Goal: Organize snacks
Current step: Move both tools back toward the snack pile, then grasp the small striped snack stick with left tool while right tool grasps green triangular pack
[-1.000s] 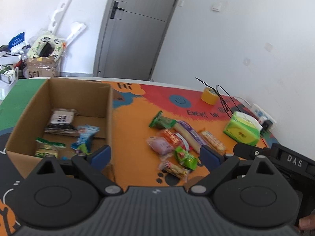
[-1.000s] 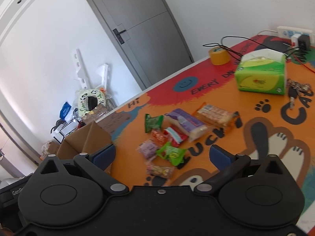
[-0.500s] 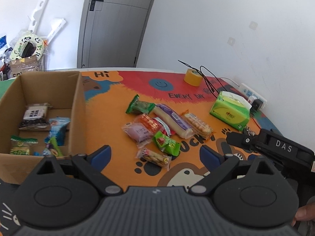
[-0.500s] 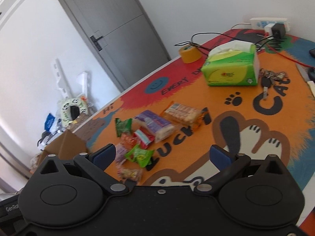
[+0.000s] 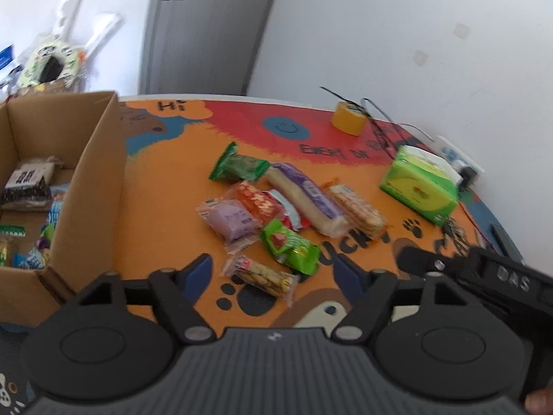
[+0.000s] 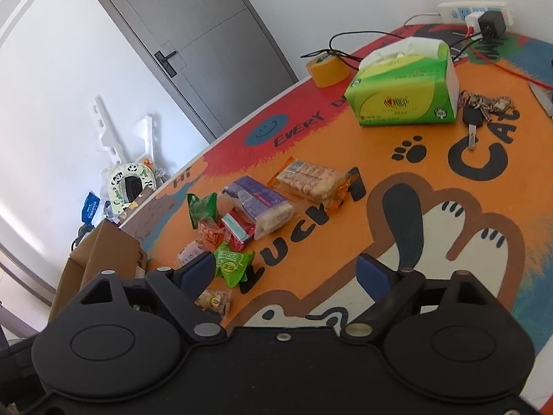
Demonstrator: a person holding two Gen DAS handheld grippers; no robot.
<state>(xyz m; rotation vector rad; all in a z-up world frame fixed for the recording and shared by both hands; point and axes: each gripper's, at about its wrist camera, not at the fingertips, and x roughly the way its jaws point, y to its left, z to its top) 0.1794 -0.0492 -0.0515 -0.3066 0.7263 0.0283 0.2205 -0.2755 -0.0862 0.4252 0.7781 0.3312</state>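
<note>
Several snack packets lie in a cluster on the orange mat: a green packet (image 5: 238, 167), a long purple roll (image 5: 304, 199), a cracker pack (image 5: 357, 209), a purple packet (image 5: 232, 221), a bright green packet (image 5: 290, 246) and a small biscuit pack (image 5: 263, 276). An open cardboard box (image 5: 90, 186) at the left holds several snacks. My left gripper (image 5: 273, 273) is open and empty, just above the biscuit pack. My right gripper (image 6: 288, 275) is open and empty, over the mat right of the cluster; the purple roll (image 6: 257, 204) and cracker pack (image 6: 307, 181) lie ahead of it.
A green tissue box (image 6: 402, 84), a yellow tape roll (image 6: 326, 69), keys (image 6: 478, 107) and a power strip with cables (image 6: 473, 12) sit at the mat's far side. The right gripper's body (image 5: 484, 276) shows at the right of the left wrist view.
The left gripper has swung right from the box and moved in low over the snack cluster. The right gripper has moved forward over the mat. Both stayed open.
</note>
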